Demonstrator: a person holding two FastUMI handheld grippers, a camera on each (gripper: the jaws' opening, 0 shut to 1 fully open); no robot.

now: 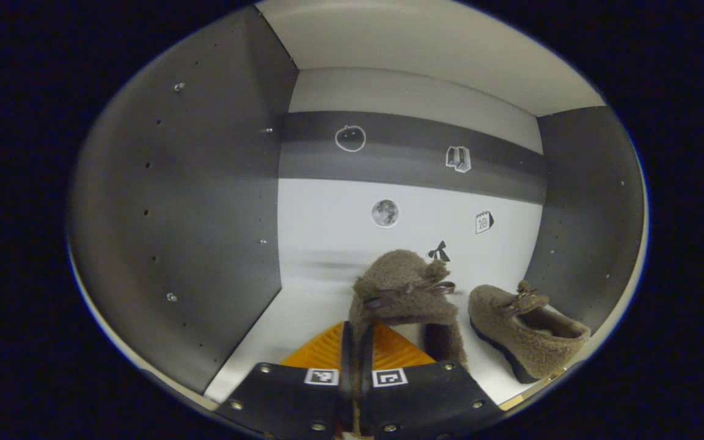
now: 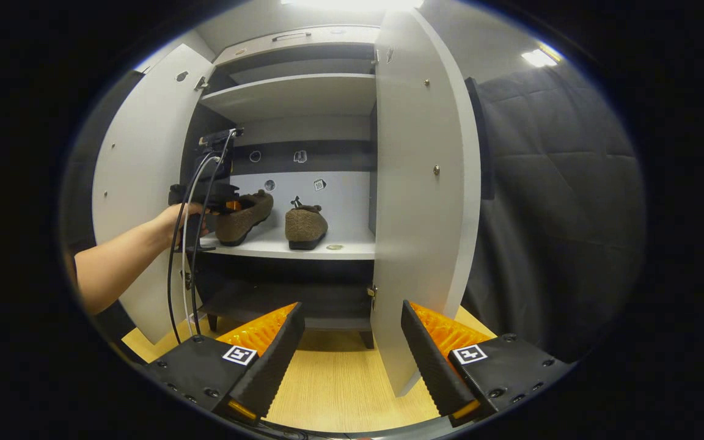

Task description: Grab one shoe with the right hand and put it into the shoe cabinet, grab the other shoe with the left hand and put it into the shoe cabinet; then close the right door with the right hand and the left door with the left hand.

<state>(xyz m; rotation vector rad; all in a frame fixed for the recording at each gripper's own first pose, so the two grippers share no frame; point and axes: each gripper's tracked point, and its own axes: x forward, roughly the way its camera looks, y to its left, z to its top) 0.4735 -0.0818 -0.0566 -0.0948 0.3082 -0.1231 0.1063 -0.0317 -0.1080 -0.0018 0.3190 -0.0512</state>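
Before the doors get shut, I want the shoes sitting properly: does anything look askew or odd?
One thing: the left shoe is tilted, toe raised, pinched at the heel by the left gripper rather than lying flat. The right shoe sits level on the shelf. Both doors stand open. Nothing looks spilled or damaged.

Calendar sticker [image 1: 484,222] on cabinet back wall [image 1: 327,214]: number "10" legible. Other stickers there pictorial, no text: apple outline [image 1: 350,138], books [image 1: 458,158], moon [image 1: 385,213], bow [image 1: 439,251]. Square coded markers [image 1: 388,377] on gripper body, not readable.
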